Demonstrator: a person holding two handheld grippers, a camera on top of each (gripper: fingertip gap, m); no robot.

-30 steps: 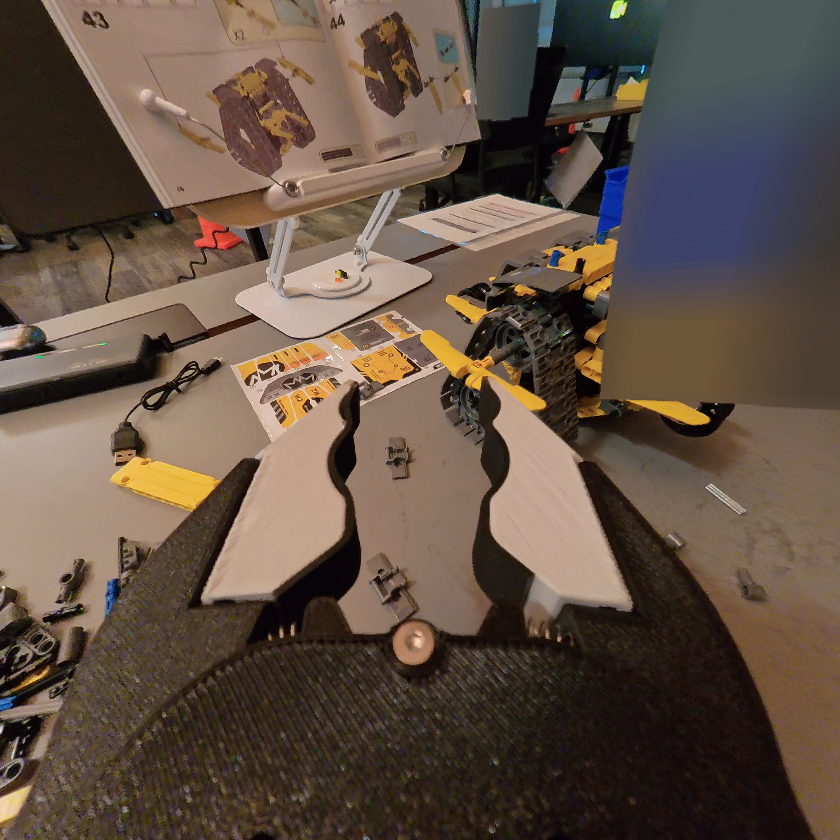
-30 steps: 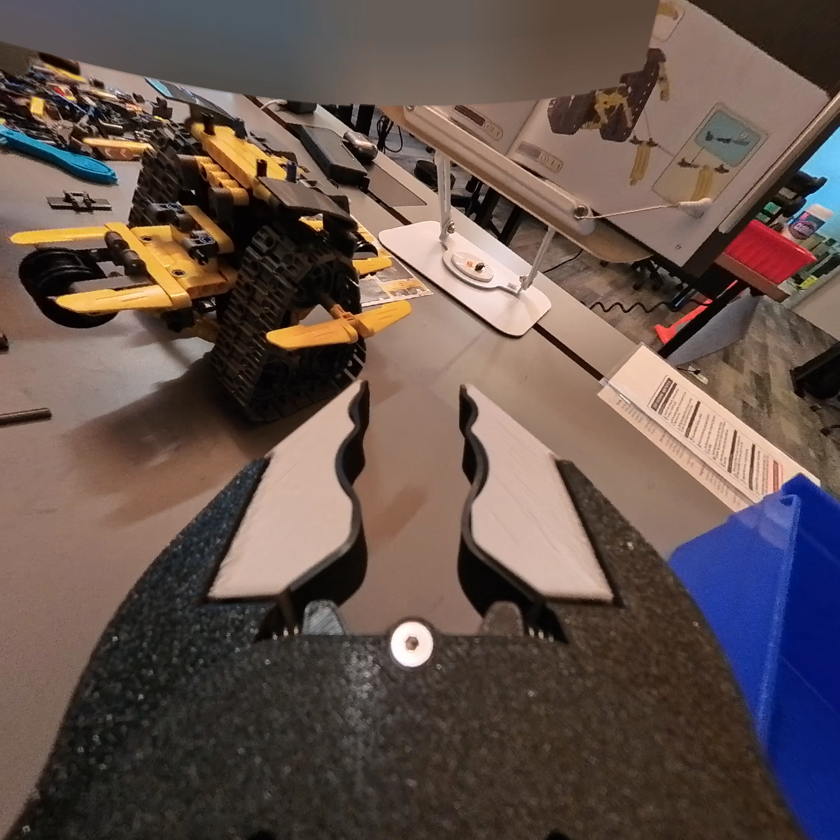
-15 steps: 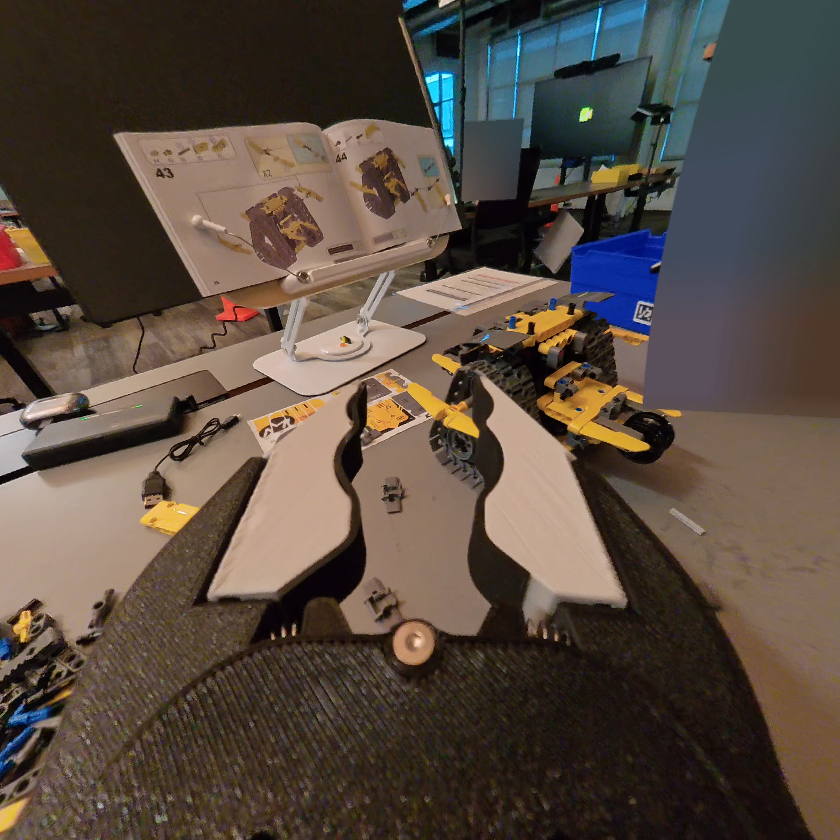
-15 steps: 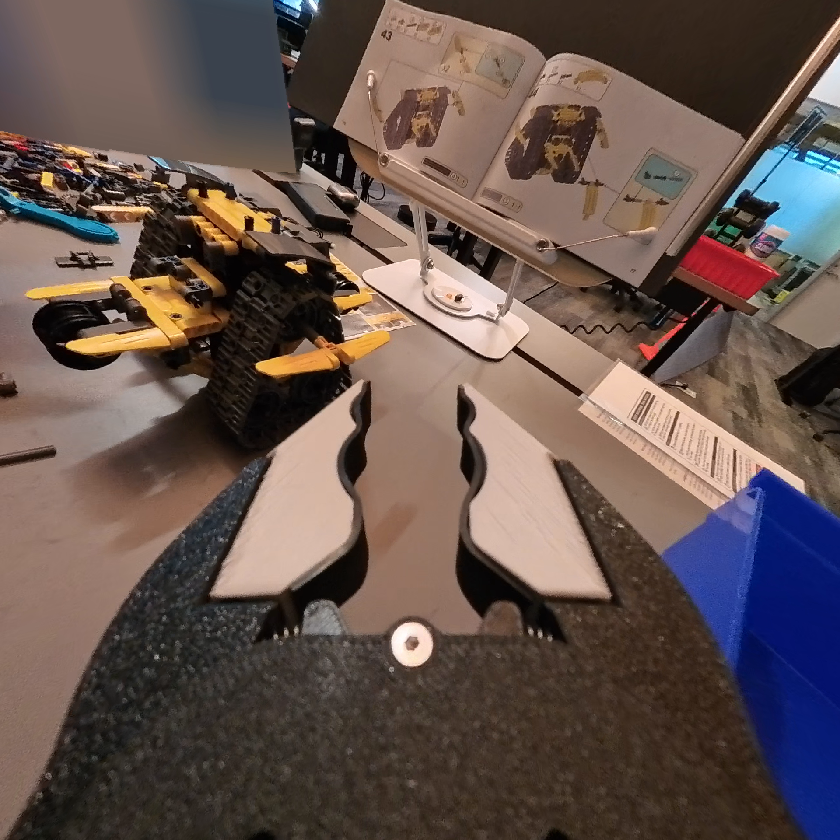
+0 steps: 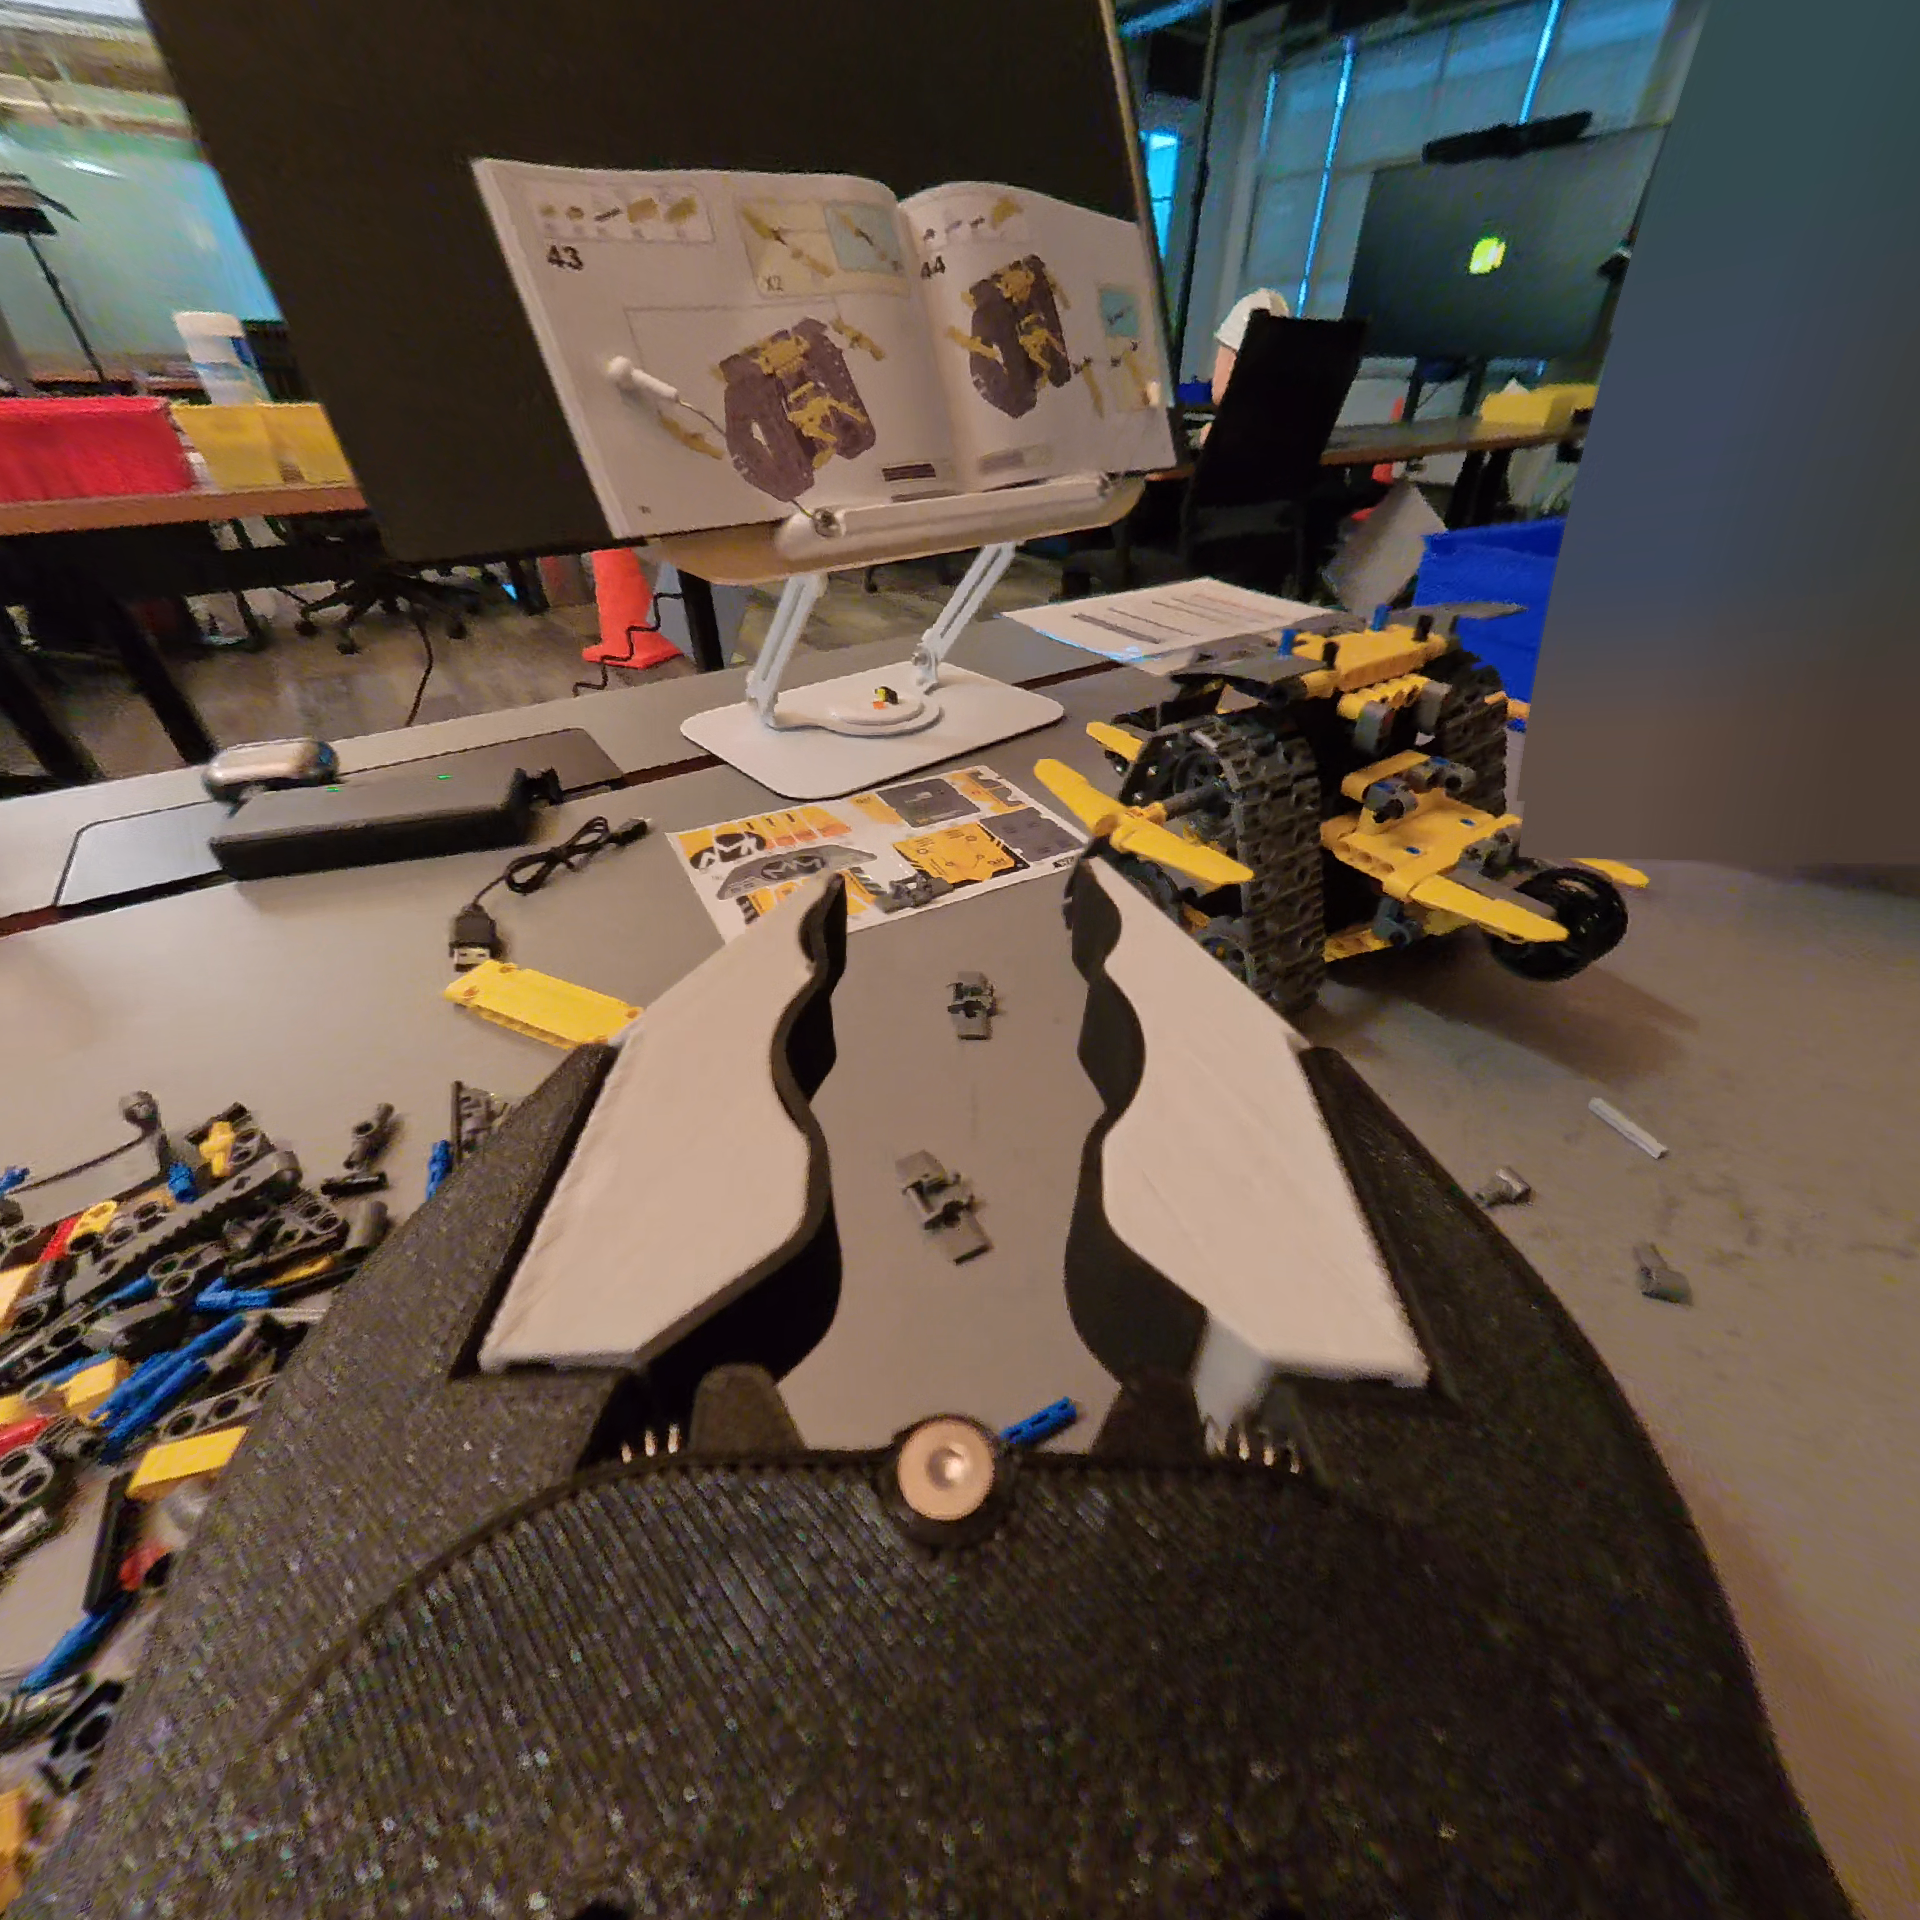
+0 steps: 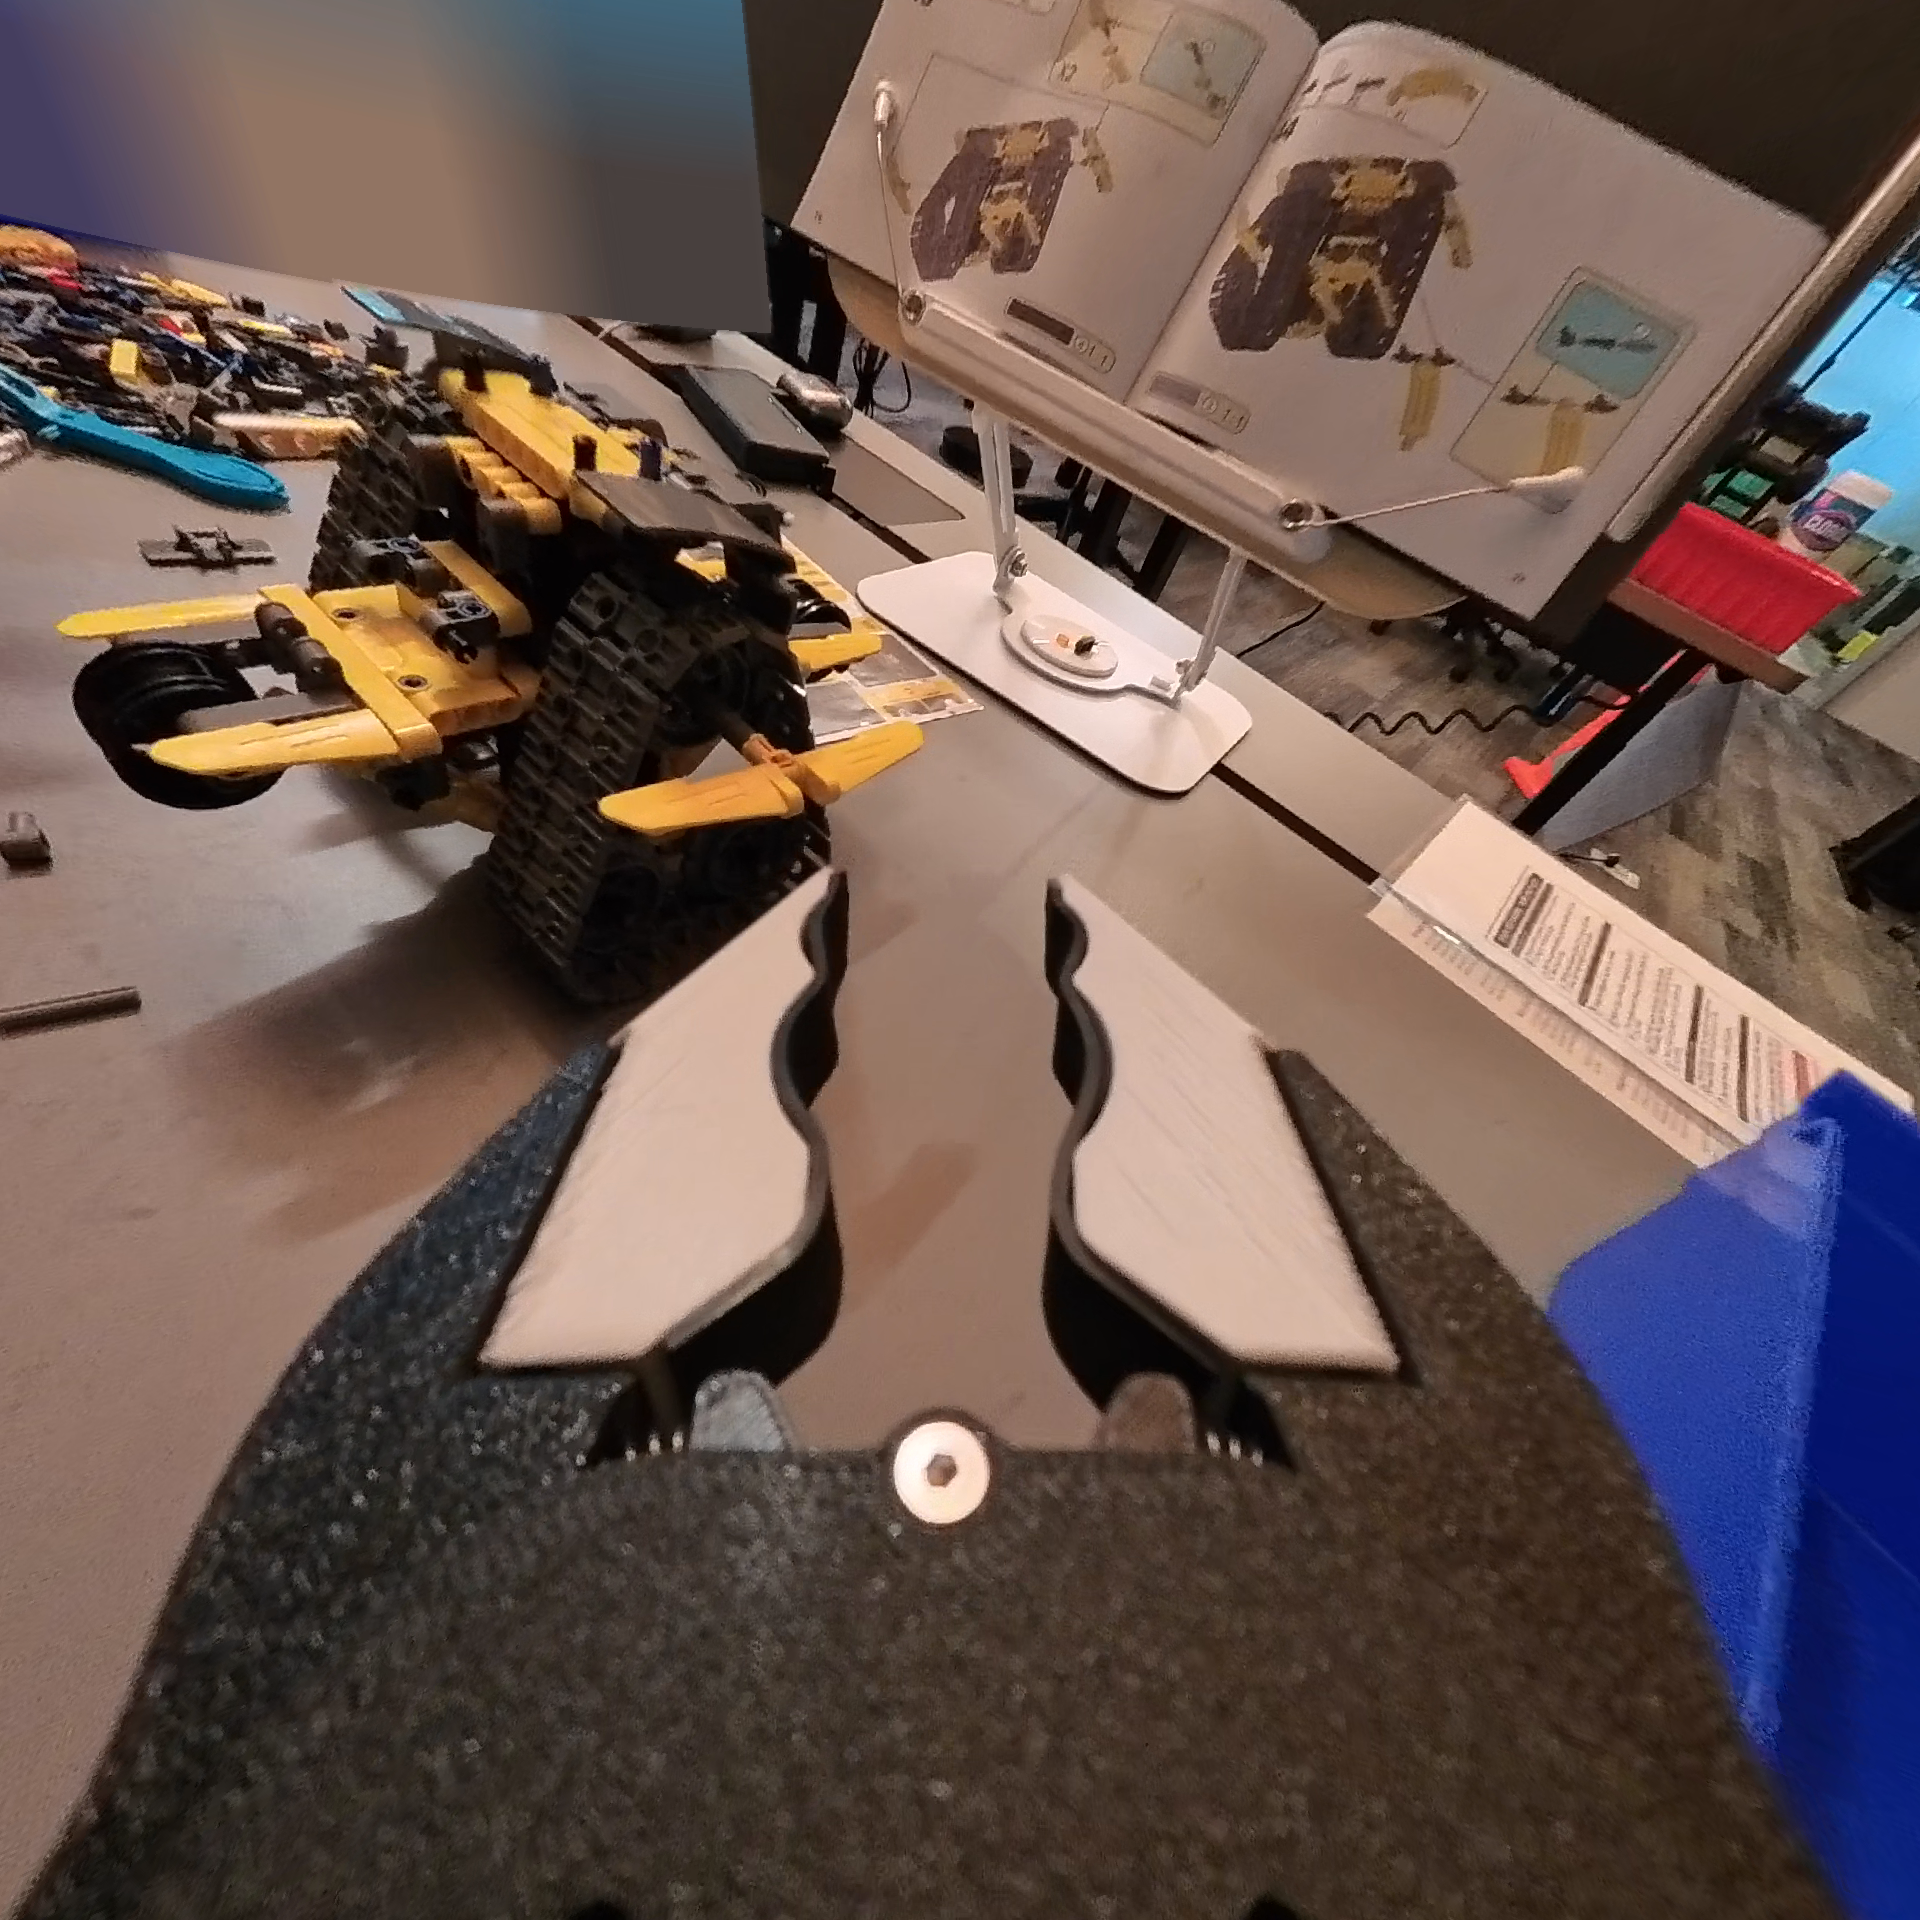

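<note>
A yellow and black tracked brick model [image 5: 1340, 821] stands on the grey table [image 5: 312, 997], right of my left gripper [image 5: 951, 894]. That gripper is open and empty above the table. Two small dark grey track links lie between its fingers, one far [image 5: 971, 1006] and one near [image 5: 940, 1205]. In the right wrist view the model [image 6: 499, 644] is left of and beyond my right gripper [image 6: 940, 894], which is open and empty over bare table. An open instruction booklet [image 5: 821, 343] rests on a white stand [image 5: 873, 717]; it also shows in the right wrist view [image 6: 1247, 208].
A heap of loose bricks [image 5: 135, 1268] lies at the left. A sticker sheet [image 5: 883, 842], a yellow beam [image 5: 540, 1003], a USB cable [image 5: 540, 873] and a black box [image 5: 374, 821] lie behind. A blue bin [image 6: 1787, 1455] is close on the right, by a printed sheet [image 6: 1621, 997]. My right fingertips sit around 35 cm from my left ones.
Both grippers have tilted and pulled back, so the booklet and the room behind came into view. The left view now takes in more of the brick heap. Both stay open.
</note>
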